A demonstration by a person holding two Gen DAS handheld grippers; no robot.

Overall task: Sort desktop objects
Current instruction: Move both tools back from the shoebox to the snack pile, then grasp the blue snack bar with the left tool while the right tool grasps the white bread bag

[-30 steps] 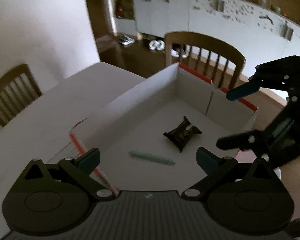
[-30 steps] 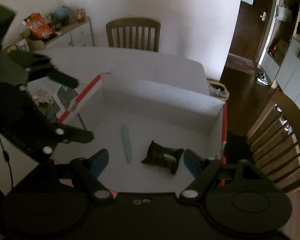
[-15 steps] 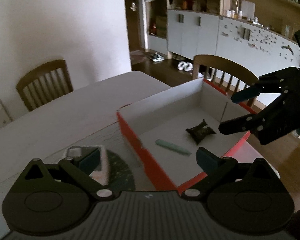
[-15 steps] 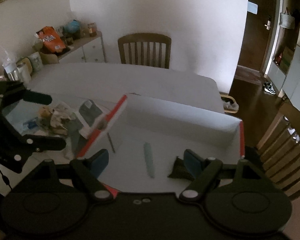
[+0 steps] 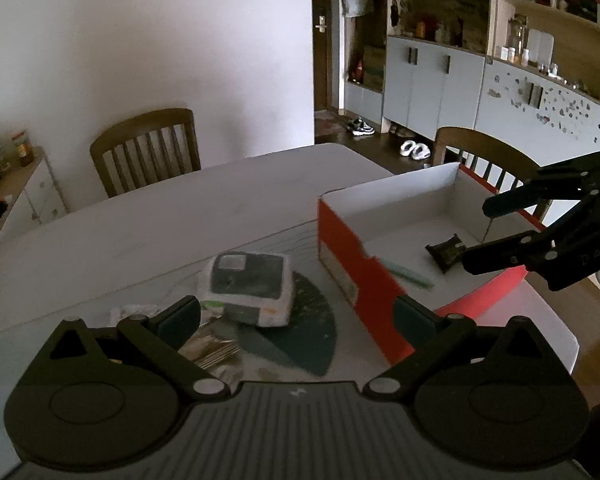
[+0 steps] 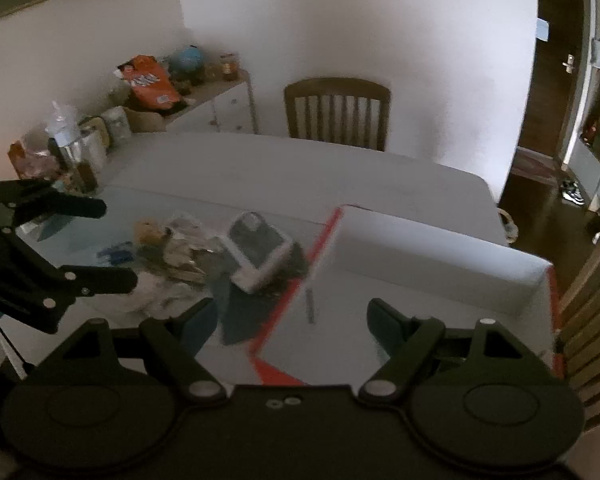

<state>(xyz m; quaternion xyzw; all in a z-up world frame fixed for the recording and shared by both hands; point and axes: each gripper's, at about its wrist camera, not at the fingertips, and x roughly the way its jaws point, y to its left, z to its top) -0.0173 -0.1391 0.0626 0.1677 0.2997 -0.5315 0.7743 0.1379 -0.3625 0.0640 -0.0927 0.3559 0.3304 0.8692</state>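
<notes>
A red-sided cardboard box (image 5: 352, 256) with a white inside stands on the table. In it lie a pale green pen (image 5: 410, 274) and a dark crumpled packet (image 5: 446, 250). Left of the box a white tissue pack (image 5: 250, 284) lies on a dark fan-shaped mat, beside a pile of small clutter (image 6: 172, 248). My left gripper (image 5: 296, 316) is open and empty above the pack and the box's near wall. My right gripper (image 6: 290, 318) is open and empty over the box's red edge (image 6: 320, 248); it also shows in the left wrist view (image 5: 496, 232) above the box.
Wooden chairs stand at the far side (image 5: 144, 148) and behind the box (image 5: 484, 156). A sideboard with snack bags and jars (image 6: 160, 84) stands by the wall. The table's far half (image 6: 300, 172) is bare white.
Both grippers have pulled back and swung left from over the box's inside. The tissue pack and the clutter have come into view. The pen and packet have not moved.
</notes>
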